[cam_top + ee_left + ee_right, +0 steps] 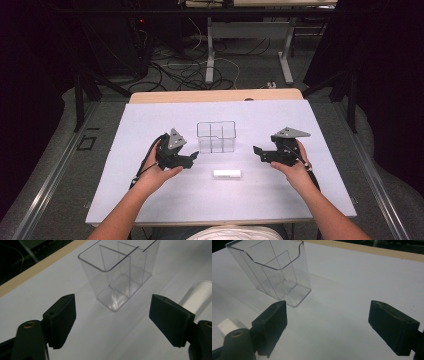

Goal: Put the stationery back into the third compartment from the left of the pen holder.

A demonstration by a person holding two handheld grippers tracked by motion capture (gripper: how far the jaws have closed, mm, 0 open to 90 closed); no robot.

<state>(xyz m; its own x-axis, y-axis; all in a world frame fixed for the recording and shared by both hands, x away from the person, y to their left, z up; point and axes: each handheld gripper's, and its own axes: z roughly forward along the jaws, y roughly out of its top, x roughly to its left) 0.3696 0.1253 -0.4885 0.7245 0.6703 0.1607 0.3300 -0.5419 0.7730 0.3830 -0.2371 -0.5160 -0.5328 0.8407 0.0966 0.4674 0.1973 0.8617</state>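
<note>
A small white cylinder (pixel 227 174) lay on its side on the white table (pixel 150 200), between the two grippers and slightly nearer the person, with a clear divided container (pixel 216 136) standing just beyond it. The left gripper (pixel 192 157) and right gripper (pixel 258 151) flanked it, jaws spread wide and holding nothing. Judging the likely step a pick-up, either should close squarely across the cylinder's middle, lest it roll.
</note>
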